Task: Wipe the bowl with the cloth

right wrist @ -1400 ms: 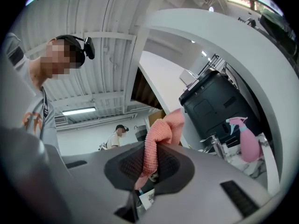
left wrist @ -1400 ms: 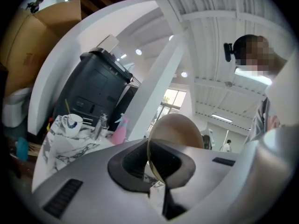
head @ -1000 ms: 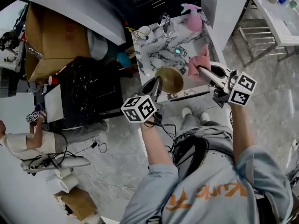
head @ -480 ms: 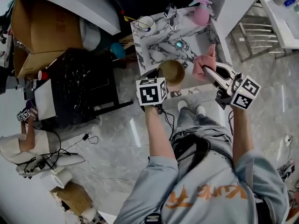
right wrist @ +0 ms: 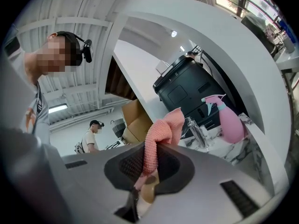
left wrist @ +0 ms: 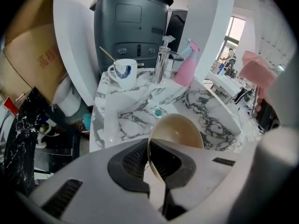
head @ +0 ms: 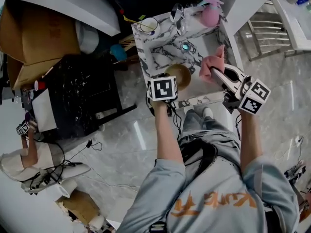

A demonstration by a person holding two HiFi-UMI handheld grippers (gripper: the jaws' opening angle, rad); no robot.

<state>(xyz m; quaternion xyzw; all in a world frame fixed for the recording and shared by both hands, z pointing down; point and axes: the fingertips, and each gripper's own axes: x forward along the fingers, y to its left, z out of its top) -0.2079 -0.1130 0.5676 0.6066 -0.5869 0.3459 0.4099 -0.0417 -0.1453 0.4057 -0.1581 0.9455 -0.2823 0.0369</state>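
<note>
A tan bowl (head: 179,75) (left wrist: 180,130) hangs tilted over the front of the marble sink (head: 160,52). My left gripper (left wrist: 148,160) is shut on the bowl's near rim, one pad inside and one outside. In the head view its marker cube (head: 162,88) hides the fingers. To the bowl's right, my right gripper (head: 217,74) is shut on a pink cloth (head: 212,64) (right wrist: 159,134). The cloth bunches up above the jaws, a short way from the bowl and apart from it.
On the sink counter stand a white mug (head: 148,24), a chrome faucet (head: 177,14) and a pink spray bottle (head: 210,14). A teal drain (head: 185,46) sits in the basin. A cardboard box (head: 39,38) and black bin (head: 80,91) are at left.
My left gripper has swung the bowl up and right, nearer the sink basin and the cloth, and its cube has turned. The right gripper and cloth have barely moved.
</note>
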